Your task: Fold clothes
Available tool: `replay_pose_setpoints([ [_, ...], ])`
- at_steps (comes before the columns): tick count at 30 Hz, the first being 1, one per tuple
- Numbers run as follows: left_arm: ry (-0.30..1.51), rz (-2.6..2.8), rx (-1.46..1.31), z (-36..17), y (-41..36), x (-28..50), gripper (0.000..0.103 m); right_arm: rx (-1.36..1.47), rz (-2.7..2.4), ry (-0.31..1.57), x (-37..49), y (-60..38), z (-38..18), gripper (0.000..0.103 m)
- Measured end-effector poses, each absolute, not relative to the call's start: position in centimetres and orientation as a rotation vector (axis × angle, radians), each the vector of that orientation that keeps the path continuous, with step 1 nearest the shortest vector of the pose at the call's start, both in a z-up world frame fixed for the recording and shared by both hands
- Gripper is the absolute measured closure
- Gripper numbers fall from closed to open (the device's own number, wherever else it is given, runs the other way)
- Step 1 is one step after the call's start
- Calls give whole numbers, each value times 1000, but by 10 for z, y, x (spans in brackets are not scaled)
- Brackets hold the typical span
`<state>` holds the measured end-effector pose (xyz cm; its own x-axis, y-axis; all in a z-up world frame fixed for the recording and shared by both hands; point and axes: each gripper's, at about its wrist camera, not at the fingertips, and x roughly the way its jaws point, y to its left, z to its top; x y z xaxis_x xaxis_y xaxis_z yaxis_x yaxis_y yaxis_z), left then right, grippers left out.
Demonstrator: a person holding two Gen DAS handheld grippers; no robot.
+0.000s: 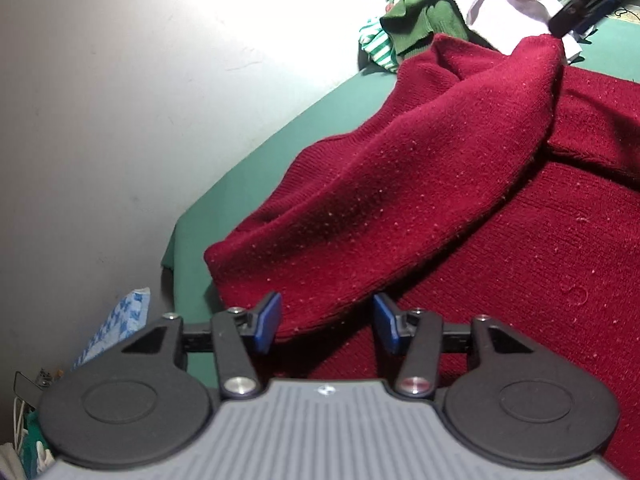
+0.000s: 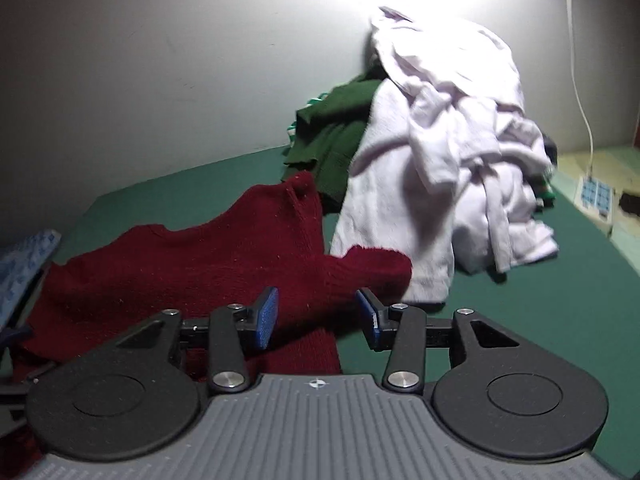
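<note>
left gripper (image 1: pixel 326 322) nearest, blue pads spread about halfway, nothing pinched; cuff end of the red sweater's folded sleeve (image 1: pixel 360 216) lying just ahead of the gap, pads apart from the knit on both sides. red sweater (image 1: pixel 540 260) spread over the green table (image 1: pixel 248 152), sleeve laid diagonally across the body. right gripper (image 2: pixel 318 314) likewise parted to a middling width, gripping nothing; a red sleeve end (image 2: pixel 360 268) resting just beyond its fingertips, sweater body to the left of it. further back, heaped against the wall: dark green garment (image 2: pixel 332 136) and pale lilac clothes (image 2: pixel 448 152), well apart from both tools.
</note>
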<state>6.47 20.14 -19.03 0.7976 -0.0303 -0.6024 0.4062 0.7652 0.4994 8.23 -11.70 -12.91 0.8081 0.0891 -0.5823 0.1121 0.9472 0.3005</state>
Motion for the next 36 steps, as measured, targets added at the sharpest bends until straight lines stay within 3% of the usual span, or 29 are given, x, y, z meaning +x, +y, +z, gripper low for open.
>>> replay_pose_setpoints([
  [10,606,-271,683,-193,196,73,52,666,88,708,98,-128,-160,59],
  [13,625,-274,656,-191,198,79,50,619,12,713,109,-119,-170,96],
  [14,628,-274,648,-191,199,80,51,598,8,688,107,-115,-165,96],
  [18,634,-287,635,-190,197,82,56,427,5,595,99,-101,-130,97],
  [25,648,-338,617,-189,185,96,59,171,-8,648,146,-112,-86,95],
  [28,659,-344,572,-189,188,100,60,163,-99,678,144,-124,-93,63],
  [29,659,-347,563,-189,190,100,60,189,-120,674,134,-131,-95,62],
  [36,638,-351,592,-189,194,97,61,550,-32,754,82,-165,-142,67],
])
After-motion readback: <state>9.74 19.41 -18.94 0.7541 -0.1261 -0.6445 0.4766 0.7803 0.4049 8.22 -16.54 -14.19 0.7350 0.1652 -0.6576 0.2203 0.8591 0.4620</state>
